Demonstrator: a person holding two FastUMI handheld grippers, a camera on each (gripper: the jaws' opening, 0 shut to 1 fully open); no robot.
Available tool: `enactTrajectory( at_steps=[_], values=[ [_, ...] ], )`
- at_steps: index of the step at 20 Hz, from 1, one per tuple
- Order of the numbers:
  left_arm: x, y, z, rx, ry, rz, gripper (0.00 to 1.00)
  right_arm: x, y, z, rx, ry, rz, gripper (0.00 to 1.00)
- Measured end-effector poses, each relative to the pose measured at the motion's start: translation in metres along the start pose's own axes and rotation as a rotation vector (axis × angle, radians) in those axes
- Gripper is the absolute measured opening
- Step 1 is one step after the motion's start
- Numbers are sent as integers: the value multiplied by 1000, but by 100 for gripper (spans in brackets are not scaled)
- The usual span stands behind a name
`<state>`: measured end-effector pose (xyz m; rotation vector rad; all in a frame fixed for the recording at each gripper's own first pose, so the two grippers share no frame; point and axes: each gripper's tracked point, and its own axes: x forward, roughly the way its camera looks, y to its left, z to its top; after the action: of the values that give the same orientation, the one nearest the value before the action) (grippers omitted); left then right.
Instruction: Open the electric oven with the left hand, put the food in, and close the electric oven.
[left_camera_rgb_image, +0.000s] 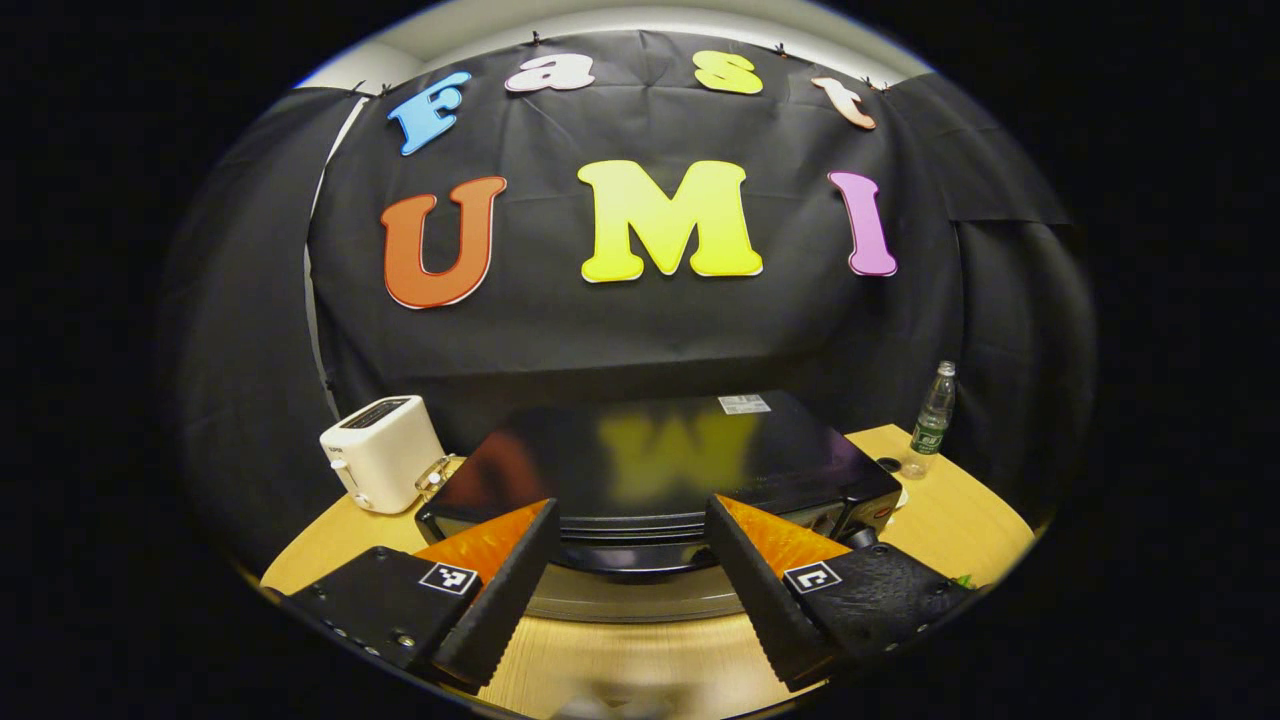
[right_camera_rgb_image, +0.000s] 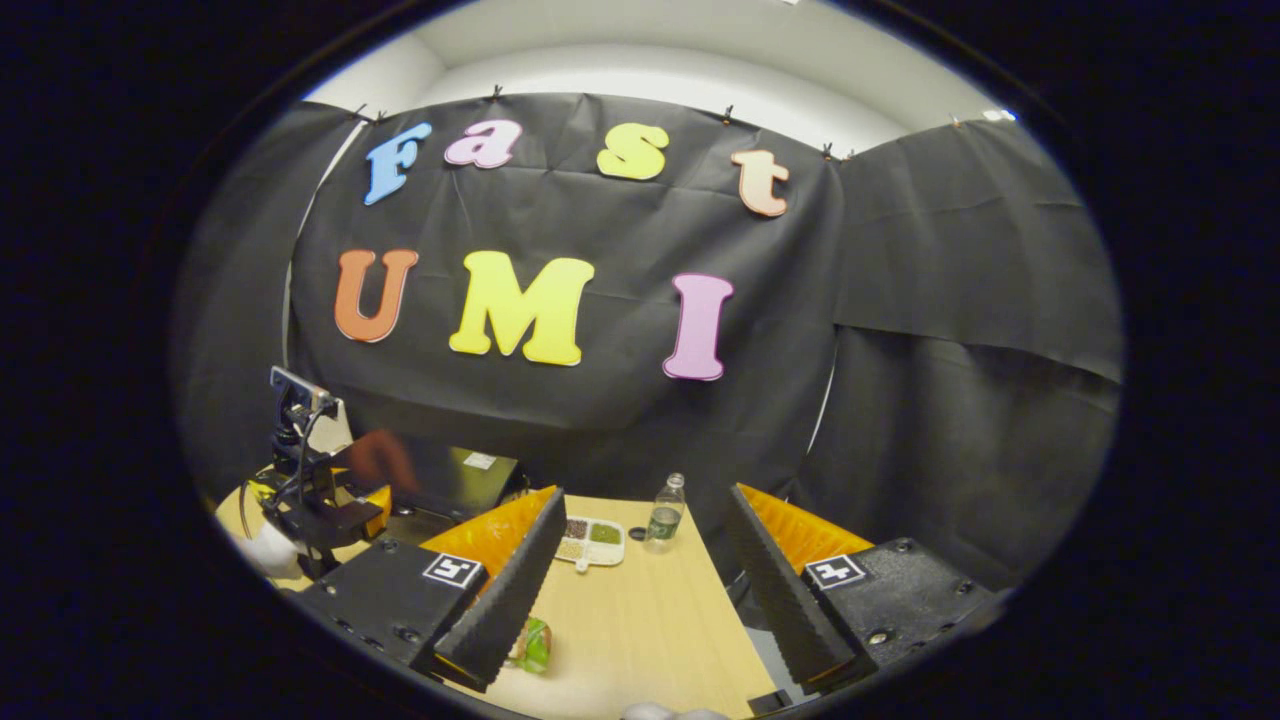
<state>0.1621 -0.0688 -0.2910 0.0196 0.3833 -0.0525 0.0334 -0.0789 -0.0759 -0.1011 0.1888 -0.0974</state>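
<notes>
Two grippers, both spread wide, nothing between the fingers of either. Left gripper (left_camera_rgb_image: 627, 590) hangs over the wooden table (left_camera_rgb_image: 640, 660), pointed at the front of the electric oven (left_camera_rgb_image: 660, 470). Oven is black with a glossy top, sits mid-table just past the fingertips, door looks closed, though the front face is mostly hidden by the fingers. White toaster (left_camera_rgb_image: 382, 453) is just left of the oven, clear plastic bottle (left_camera_rgb_image: 933, 420) well to its right near the table's far edge.

Right gripper (right_camera_rgb_image: 640, 590) is over the table's right part. Green-wrapped food item (right_camera_rgb_image: 533, 645) lies on the table next to its left finger, partly hidden by it; can't tell if they touch. Further out, a white compartment tray (right_camera_rgb_image: 592, 540) holding small dark and green bits, with the bottle just beside it. Far left of the right gripper view: the left gripper, held by a white-gloved hand (right_camera_rgb_image: 270, 550), in front of the oven.
</notes>
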Motion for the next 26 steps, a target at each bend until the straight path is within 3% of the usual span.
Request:
enactTrajectory(
  at_steps=[10, 22, 23, 24, 25, 26],
  values=[
    [-2, -4, -14, -30, 50, -20, 98, 7, 9, -5, 19, 14, 17, 100],
    [-48, -6, -43, -33, 67, -32, 98, -3, 23, -21, 14, 35, 66, 100],
    [-53, -6, -48, -31, 72, -32, 90, -4, 24, -23, 14, 38, 68, 100],
    [-57, -6, -51, -33, 76, -33, 98, -5, 24, -25, 12, 41, 70, 100],
    [-61, -7, -57, -35, 83, -33, 98, -6, 24, -27, 9, 44, 72, 100],
    [-65, -7, -61, -35, 87, -34, 90, -8, 25, -30, 5, 47, 75, 100]
  ],
)
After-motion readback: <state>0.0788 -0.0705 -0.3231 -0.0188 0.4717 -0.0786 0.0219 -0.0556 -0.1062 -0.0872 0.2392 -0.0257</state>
